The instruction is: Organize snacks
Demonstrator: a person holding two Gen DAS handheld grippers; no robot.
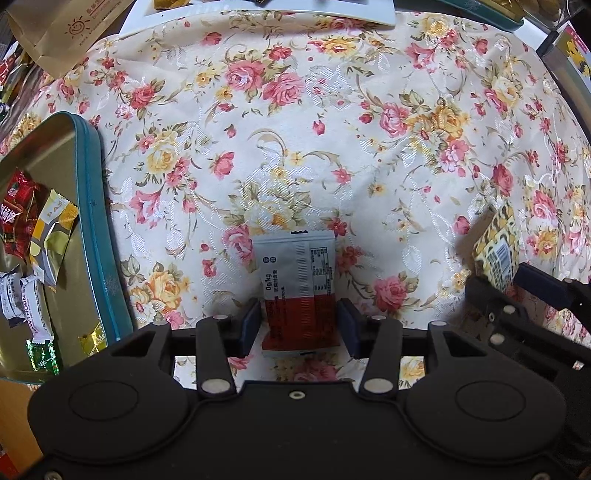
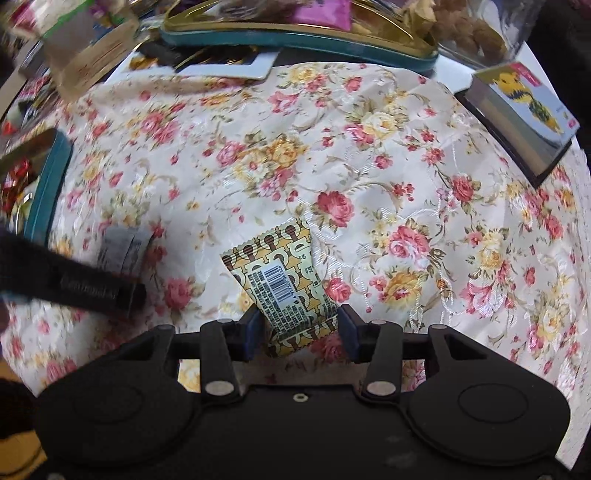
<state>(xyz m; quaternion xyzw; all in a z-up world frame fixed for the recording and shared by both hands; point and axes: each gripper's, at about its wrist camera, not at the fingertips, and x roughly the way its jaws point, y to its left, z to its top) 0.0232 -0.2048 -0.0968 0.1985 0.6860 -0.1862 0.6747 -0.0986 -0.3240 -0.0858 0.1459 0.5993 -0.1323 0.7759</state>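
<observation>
My left gripper [image 1: 301, 328] points down at the floral cloth [image 1: 314, 147]. A grey and red snack packet [image 1: 297, 288] lies flat between its pads, which stand close beside its edges without squeezing it. My right gripper [image 2: 299, 328] straddles a yellow patterned snack packet [image 2: 284, 288] with a barcode. That packet lies tilted between the open jaws, with a small gap at the right pad. In the left wrist view the yellow packet [image 1: 495, 254] shows at the right. The teal-rimmed gold tin [image 1: 88, 221] at the left holds several wrapped snacks.
A second teal tin [image 2: 295, 40] with snacks stands at the back, a white card [image 2: 229, 66] in front of it. A box with a yellow picture [image 2: 524, 118] sits at the right. A brown paper bag [image 1: 55, 33] lies at the far left.
</observation>
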